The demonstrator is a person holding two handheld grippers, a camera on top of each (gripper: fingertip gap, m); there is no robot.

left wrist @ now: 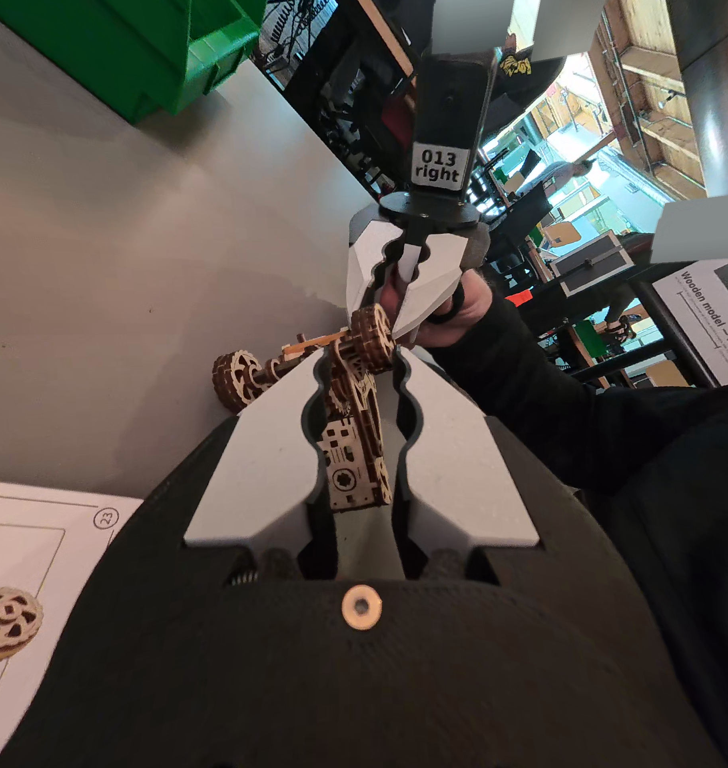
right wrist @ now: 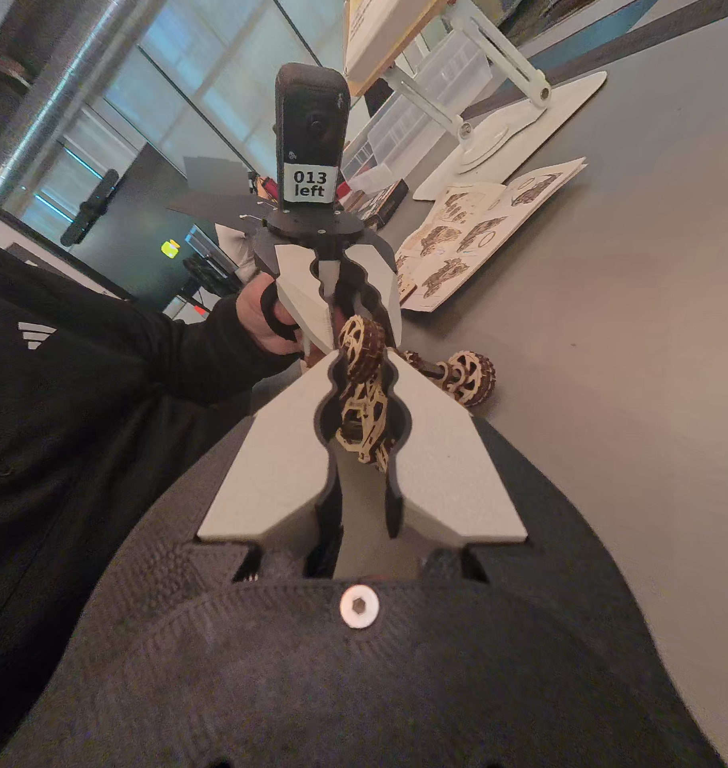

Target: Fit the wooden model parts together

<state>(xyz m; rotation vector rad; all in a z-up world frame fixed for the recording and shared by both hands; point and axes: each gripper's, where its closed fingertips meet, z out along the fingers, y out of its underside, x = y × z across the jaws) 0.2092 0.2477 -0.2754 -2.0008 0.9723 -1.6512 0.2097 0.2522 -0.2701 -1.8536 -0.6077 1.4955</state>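
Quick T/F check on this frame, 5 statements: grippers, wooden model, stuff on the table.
1. The left gripper has the wooden model between its fingers. True.
2. The right gripper is far from the model, parked on the table. False: it faces the left one, with the same model between its fingers.
3. A loose wooden wheel lies on a printed sheet. True.
4. The bin on the table is red. False: it is green.
5. An open instruction booklet lies on the grey table. True.
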